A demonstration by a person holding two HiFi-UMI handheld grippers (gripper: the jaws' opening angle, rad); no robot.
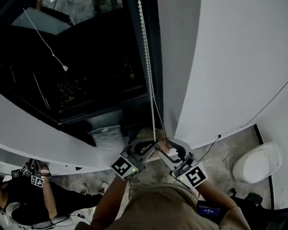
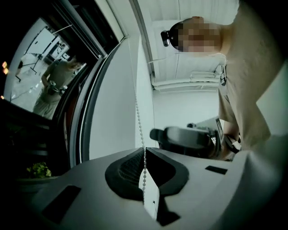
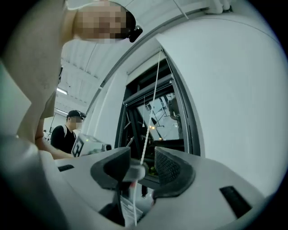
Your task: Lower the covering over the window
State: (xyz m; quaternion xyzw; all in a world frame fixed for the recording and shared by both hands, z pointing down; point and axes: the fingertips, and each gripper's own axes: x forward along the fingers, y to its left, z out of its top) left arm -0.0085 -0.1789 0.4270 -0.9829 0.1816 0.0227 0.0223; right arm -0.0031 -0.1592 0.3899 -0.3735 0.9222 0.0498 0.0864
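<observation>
Chain work at the window's right edge: one tong clamped, one free

Left gripper (image 2: 145,155) was pressed together on the bead chain (image 2: 139,130), pinching it between its pads, presumably so that a pull would drive the covering down. Right gripper (image 3: 143,161) stood spread, the chain passing between its pads untouched, probably freed to take a fresh hold for a hand-over-hand haul. Both sat side by side near the person, at the foot of the chain where it hung down the dark frame on the right of the window (image 1: 80,67). Covering itself could not be made out in any view; the glass looked bare, so lowering seemed hardly begun.
</observation>
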